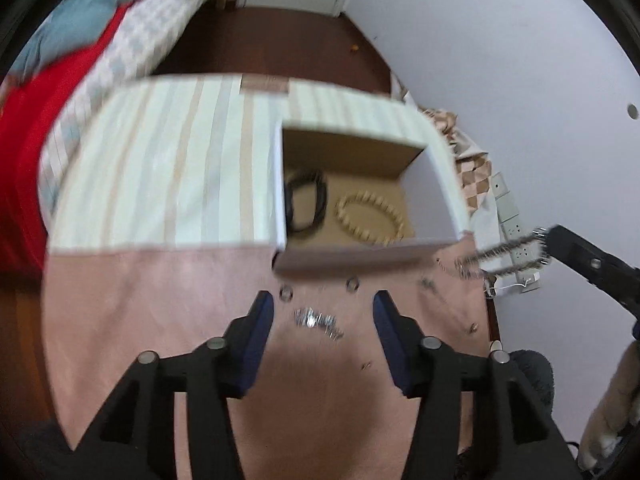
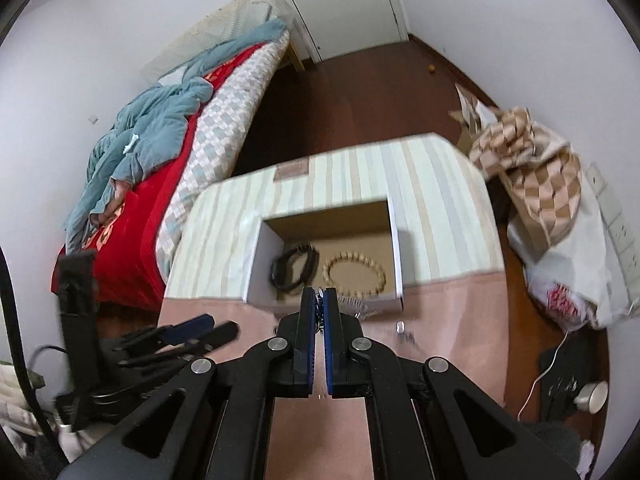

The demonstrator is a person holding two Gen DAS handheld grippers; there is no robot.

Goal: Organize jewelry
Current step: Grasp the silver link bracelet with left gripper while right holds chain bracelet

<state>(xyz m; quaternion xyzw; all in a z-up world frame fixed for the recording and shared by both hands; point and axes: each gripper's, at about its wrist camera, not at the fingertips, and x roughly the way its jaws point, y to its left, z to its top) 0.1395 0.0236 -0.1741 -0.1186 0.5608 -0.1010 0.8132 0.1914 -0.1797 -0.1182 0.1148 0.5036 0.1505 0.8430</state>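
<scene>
From the left wrist view, the left tongs (image 1: 323, 306) stood wide open and empty above the pink worktop (image 1: 160, 320), straddling a small silver chain (image 1: 318, 321) that lay between their pads. Two rings (image 1: 285, 294) lay just short of the open cardboard box (image 1: 360, 246), which already held a black bracelet (image 1: 306, 204) and a wooden bead bracelet (image 1: 370, 216). At the right edge the right tongs (image 1: 545, 246) carried a sparkling silver bracelet (image 1: 496, 260) that hung out toward the box. From the right wrist view, the right tongs (image 2: 319, 294) were pressed shut on that silver piece, poised just at the near wall of the box (image 2: 384, 304), with another ring (image 2: 400, 326) loose on the cloth. The job looked roughly half done: two pieces boxed, one in transit, several small ones left. The box floor had free room at its near right, but the near wall had to be cleared, and the worktop's right edge lay near the scattered rings.
</scene>
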